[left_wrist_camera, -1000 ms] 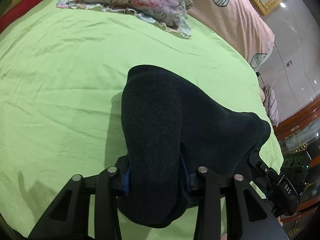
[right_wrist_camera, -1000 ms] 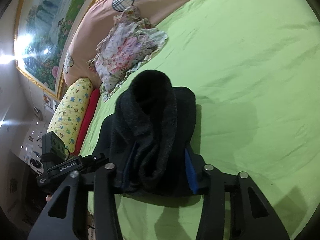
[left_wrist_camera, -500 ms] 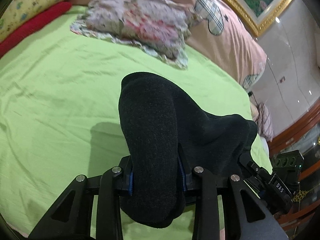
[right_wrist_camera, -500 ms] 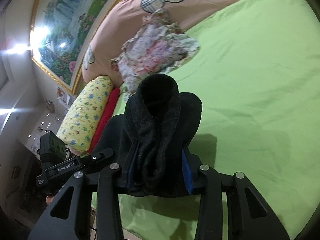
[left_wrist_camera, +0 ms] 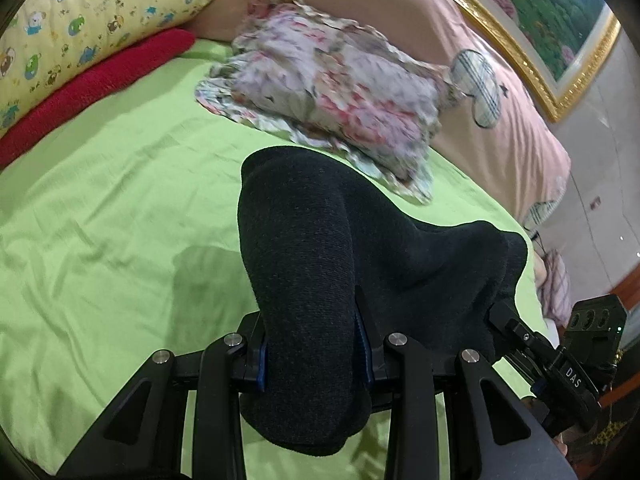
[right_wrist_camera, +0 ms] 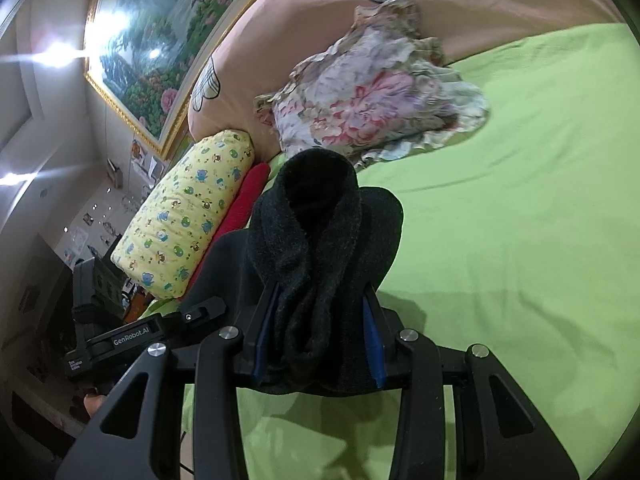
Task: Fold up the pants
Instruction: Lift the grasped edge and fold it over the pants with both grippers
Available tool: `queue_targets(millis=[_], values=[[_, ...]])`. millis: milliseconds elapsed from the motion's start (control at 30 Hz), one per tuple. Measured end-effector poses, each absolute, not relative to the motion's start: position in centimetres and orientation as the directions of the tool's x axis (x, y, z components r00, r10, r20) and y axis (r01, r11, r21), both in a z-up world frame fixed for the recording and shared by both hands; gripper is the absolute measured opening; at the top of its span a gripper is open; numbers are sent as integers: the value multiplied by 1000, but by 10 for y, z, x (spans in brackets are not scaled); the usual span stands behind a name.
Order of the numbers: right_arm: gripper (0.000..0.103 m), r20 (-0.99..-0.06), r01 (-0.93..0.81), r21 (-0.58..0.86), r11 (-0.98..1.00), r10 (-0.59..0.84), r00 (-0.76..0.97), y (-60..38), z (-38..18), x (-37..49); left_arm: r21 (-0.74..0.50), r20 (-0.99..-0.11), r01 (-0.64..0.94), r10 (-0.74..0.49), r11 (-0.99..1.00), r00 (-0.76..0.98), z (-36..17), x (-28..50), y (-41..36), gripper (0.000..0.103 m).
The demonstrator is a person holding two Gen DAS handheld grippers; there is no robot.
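Note:
The black fleece pants [left_wrist_camera: 320, 264] are bunched and held up above the green bed sheet [left_wrist_camera: 104, 208]. My left gripper [left_wrist_camera: 310, 356] is shut on one thick fold of them. My right gripper [right_wrist_camera: 318, 340] is shut on another bunched part of the pants [right_wrist_camera: 316, 232], which rises between the fingers. The fabric hides both sets of fingertips. Each view shows the other gripper: the right one shows at the left wrist view's right edge [left_wrist_camera: 560, 364], the left one at the right wrist view's left edge [right_wrist_camera: 132, 332].
A floral pillow [left_wrist_camera: 332, 84] lies on the sheet ahead, also in the right wrist view [right_wrist_camera: 376, 92]. A yellow cartoon-print bolster [left_wrist_camera: 92, 20] and a red cushion [left_wrist_camera: 88, 92] lie at the bed's head. A pink headboard cover [left_wrist_camera: 500, 92] and a gold-framed painting [right_wrist_camera: 152, 48] stand behind.
Both grippers have lifted and tilted up with the pants; the pillows and headboard have come further into view. The grips are unchanged.

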State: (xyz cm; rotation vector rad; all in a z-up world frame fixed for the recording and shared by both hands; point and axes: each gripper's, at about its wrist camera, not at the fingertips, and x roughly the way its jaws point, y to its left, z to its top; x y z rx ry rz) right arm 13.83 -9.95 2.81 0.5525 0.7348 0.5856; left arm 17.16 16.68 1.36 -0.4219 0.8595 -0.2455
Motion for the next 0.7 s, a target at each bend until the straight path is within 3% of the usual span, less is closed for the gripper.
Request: queue_targets(millis=[267,433,700], values=[[40,-476,-323,611,723,661,580,-78,20,184,-434,-705,-16,-329,901,628,-4,207,181,33],[43,-540,-299,583,756,635,553,-66,2,206,-415,-745,-45,-311,909,590,-29,218,186,33],[50,-594,-236,570,787,593,543,-79,-26,214,-387,-753,-36,-293,922,589,-48,216,185,54]])
